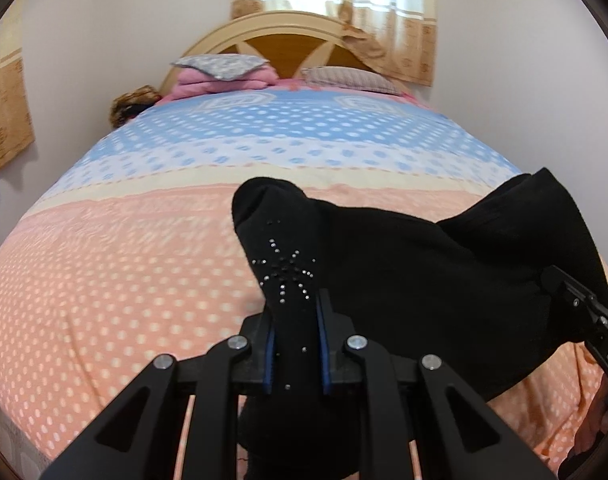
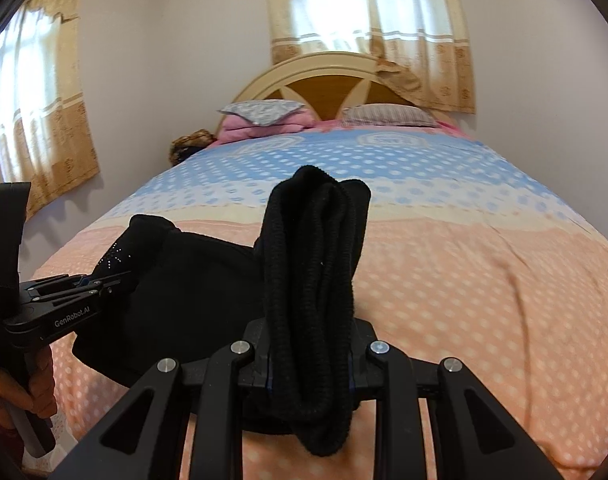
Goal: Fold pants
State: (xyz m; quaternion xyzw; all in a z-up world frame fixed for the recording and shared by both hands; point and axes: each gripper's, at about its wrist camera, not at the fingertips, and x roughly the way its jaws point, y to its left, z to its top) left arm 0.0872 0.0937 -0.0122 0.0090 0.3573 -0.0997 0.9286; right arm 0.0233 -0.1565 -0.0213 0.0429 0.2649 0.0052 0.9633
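The black pants (image 1: pixel 404 280) hang between both grippers above the near end of the bed. My left gripper (image 1: pixel 294 344) is shut on a bunched edge with a rhinestone star pattern (image 1: pixel 286 270). My right gripper (image 2: pixel 310 360) is shut on a thick ribbed bunch of the pants (image 2: pixel 312 264), likely the waistband. In the right wrist view the left gripper (image 2: pixel 104 280) shows at the left, gripping the studded part. In the left wrist view the right gripper (image 1: pixel 576 300) shows at the right edge. The cloth sags between them onto the bedspread.
The bed (image 1: pixel 124 280) has a pink and blue dotted cover. Pillows (image 1: pixel 224 66) and a folded pink blanket (image 1: pixel 224 84) lie by the wooden headboard (image 1: pixel 292 46). Curtained windows (image 2: pixel 368 12) are behind. A brown object (image 1: pixel 130 104) sits at the bed's far left corner.
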